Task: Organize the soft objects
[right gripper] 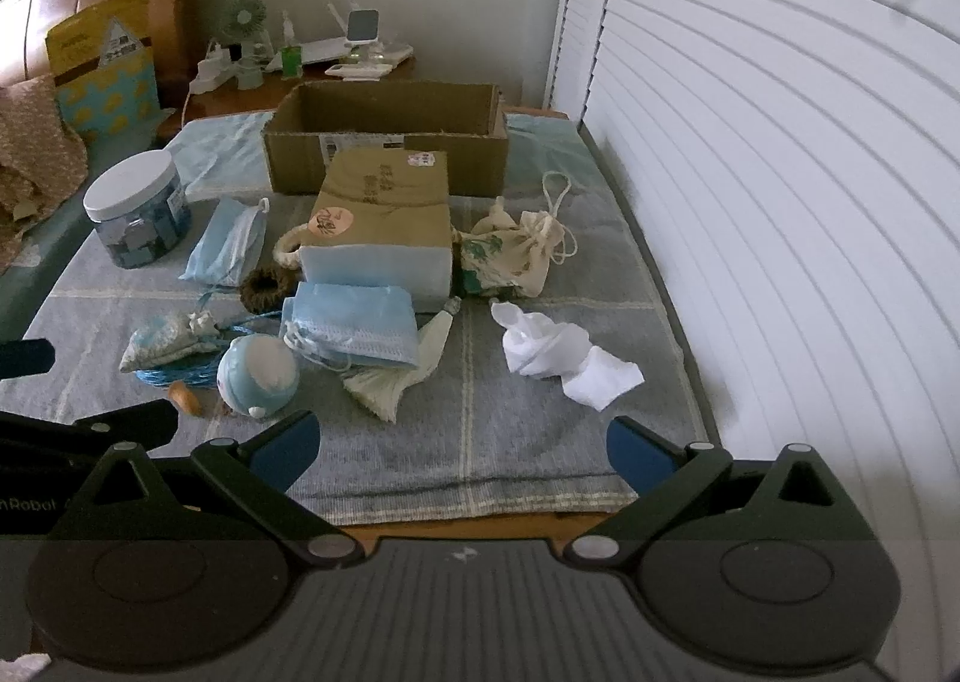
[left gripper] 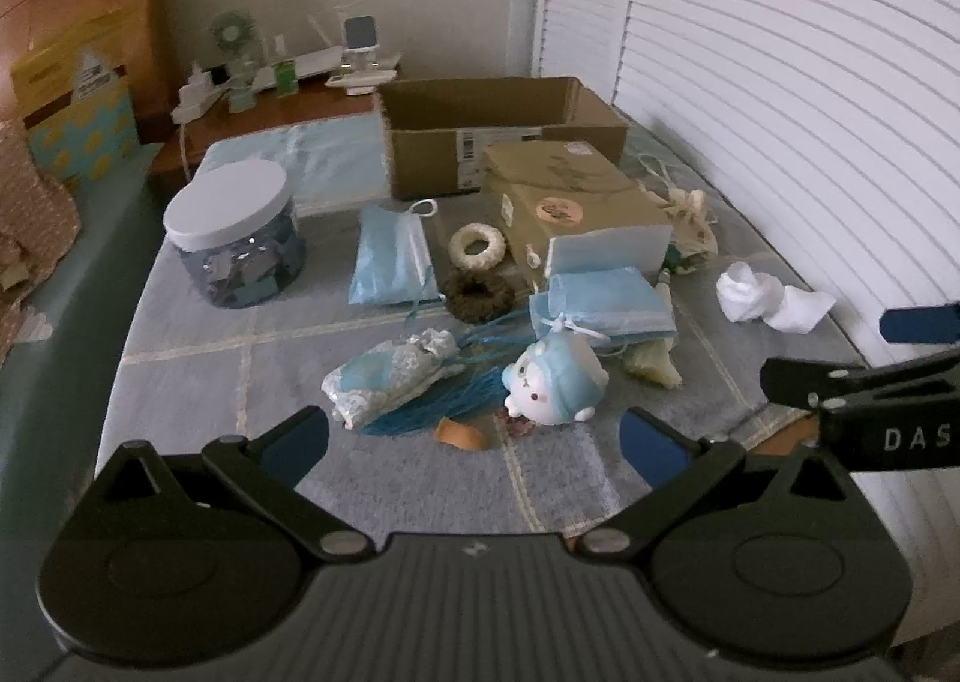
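Soft things lie scattered on a grey checked cloth (left gripper: 420, 496). A blue-and-white plush toy (left gripper: 555, 385) lies just ahead of my left gripper (left gripper: 474, 445), which is open and empty. The toy also shows in the right wrist view (right gripper: 258, 373). Blue face masks (right gripper: 354, 325), a blue pouch (left gripper: 390, 259), a dark scrunchie (left gripper: 480, 292), a cream scrunchie (left gripper: 477, 245), a silver-blue sachet (left gripper: 390, 376) and a crumpled white cloth (right gripper: 564, 352) lie around. My right gripper (right gripper: 462, 445) is open and empty near the cloth's front edge.
An open cardboard box (right gripper: 390, 132) stands at the back, a closed tan box (right gripper: 384, 208) in front of it. A white-lidded jar (left gripper: 234, 232) stands left. A floral drawstring bag (right gripper: 510, 256) lies right. White louvred doors (right gripper: 780, 202) run along the right.
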### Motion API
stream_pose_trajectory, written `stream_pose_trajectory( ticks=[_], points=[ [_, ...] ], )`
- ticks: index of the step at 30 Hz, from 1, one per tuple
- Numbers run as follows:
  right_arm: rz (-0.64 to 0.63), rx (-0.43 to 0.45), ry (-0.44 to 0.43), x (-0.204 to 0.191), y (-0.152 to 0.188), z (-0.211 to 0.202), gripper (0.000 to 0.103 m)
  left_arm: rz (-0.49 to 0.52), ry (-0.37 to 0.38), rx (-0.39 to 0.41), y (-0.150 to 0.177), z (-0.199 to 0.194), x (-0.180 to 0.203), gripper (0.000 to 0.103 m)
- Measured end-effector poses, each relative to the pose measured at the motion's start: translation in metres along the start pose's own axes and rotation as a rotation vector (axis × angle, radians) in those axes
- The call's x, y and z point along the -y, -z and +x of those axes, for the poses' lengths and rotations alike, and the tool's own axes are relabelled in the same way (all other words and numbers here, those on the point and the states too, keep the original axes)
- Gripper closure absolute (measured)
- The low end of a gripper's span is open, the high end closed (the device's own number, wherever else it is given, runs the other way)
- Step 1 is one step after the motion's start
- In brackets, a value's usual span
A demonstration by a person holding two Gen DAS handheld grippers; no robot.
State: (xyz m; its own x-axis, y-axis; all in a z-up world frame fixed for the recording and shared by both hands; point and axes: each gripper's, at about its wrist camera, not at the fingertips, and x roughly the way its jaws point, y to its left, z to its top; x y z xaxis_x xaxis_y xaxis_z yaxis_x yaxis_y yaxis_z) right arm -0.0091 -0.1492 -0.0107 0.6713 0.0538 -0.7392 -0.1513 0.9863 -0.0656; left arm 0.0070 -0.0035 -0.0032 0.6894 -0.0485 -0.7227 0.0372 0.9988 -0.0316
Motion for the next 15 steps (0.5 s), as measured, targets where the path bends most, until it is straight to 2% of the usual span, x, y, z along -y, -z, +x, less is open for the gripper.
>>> stream_pose_trajectory(
  ticks=[7, 15],
  points=[
    [-0.013, 0.007, 0.005, 0.003, -0.001, 0.007, 0.0, 0.023, 0.08, 0.0, 0.006, 0.014, -0.011, 0.001],
    [-0.003, 0.011, 0.008, 0.014, -0.002, 0.022, 0.0, 0.047, 0.143, -0.08, 0.018, 0.045, -0.023, 0.001]
  ],
)
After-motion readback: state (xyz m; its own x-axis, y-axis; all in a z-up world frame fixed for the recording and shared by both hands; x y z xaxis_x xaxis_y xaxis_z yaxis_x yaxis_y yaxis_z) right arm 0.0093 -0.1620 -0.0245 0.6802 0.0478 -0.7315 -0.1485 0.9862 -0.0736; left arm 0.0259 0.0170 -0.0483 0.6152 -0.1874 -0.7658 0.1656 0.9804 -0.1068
